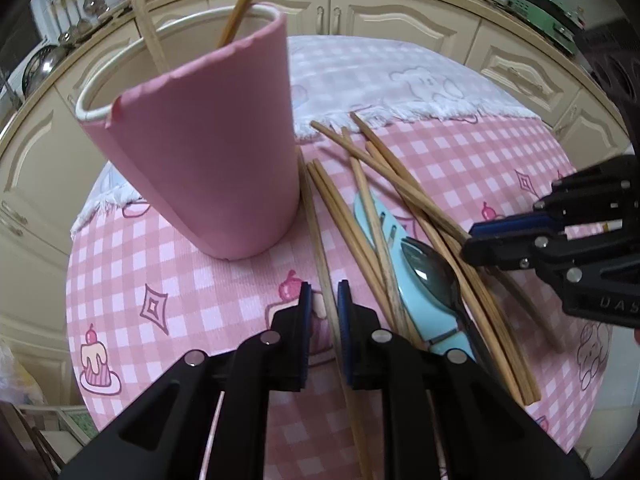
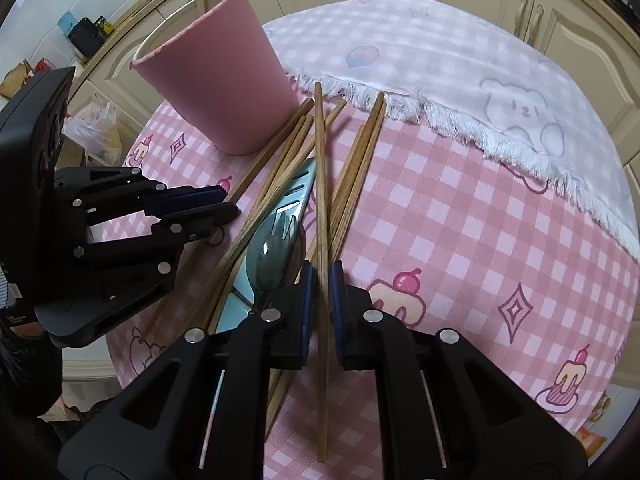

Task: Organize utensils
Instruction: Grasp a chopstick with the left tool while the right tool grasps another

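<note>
A pink cup (image 1: 208, 152) stands on the pink checked tablecloth (image 1: 160, 264) with two chopsticks (image 1: 240, 8) standing in it; it also shows in the right wrist view (image 2: 224, 84). Several wooden chopsticks (image 1: 400, 184) lie in a loose pile right of the cup, over a light blue utensil case (image 1: 424, 308) and a metal spoon (image 1: 428, 268). My left gripper (image 1: 325, 292) is nearly shut around one chopstick (image 1: 316, 216) lying by the cup's base. My right gripper (image 2: 319, 276) is nearly shut around another chopstick (image 2: 319, 168). A spoon and fork (image 2: 272, 248) lie beside it.
A white fringed cloth (image 2: 480, 80) with a bear print covers the far half of the round table. Cream kitchen cabinets (image 1: 400, 12) ring the table. The table edge (image 1: 76, 360) lies close at the left. A plastic bag (image 2: 96, 128) sits on the floor.
</note>
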Available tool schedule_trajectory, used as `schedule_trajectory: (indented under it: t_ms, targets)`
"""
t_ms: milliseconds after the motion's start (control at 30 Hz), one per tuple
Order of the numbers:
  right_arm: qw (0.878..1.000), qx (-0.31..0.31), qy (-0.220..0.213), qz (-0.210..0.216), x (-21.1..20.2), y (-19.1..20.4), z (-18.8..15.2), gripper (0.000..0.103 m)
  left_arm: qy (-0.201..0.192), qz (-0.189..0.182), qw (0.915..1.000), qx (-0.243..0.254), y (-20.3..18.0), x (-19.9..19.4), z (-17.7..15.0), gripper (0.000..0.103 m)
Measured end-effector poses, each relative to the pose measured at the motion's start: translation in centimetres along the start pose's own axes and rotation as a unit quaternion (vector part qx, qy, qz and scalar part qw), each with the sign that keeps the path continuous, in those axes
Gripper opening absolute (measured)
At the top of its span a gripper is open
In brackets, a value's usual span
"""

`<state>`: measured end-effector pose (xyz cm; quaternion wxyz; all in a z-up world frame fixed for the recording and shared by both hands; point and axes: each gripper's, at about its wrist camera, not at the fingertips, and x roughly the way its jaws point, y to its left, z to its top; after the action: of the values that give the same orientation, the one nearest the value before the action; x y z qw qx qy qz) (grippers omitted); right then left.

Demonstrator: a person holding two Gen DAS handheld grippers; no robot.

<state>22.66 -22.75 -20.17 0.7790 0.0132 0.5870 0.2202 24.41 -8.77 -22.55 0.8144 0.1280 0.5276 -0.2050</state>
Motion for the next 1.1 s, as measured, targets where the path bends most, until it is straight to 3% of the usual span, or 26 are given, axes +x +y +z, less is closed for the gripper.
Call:
schedule_trajectory:
  t_ms: [133,267,733,1100]
  targets:
    - [1.0,0.0,0.007,-0.003,0.4,0.0,0.7,0.01,0.002,0.017,0.9997,0.019,-0.7,0.2,0.3,0.014]
    - [1.0,-0.01,0.011,-0.008,0.4,0.0,0.6,0.01,0.0,0.009,0.9998,0.017,-0.6,0.1,0.2,0.008]
    - [0.998,-0.007,0.029,-0.058,0.4,-0.6,0.5,0.01,0.013,0.013,0.9996,0.019,-0.6,0.2,0.4,0.01]
    - [0.998,-0.001,0.014,-0.053,0.8,-1.1,0.9,0.006,0.002,0.016,0.9993,0.034,-0.9,0.1,0.1,0.007]
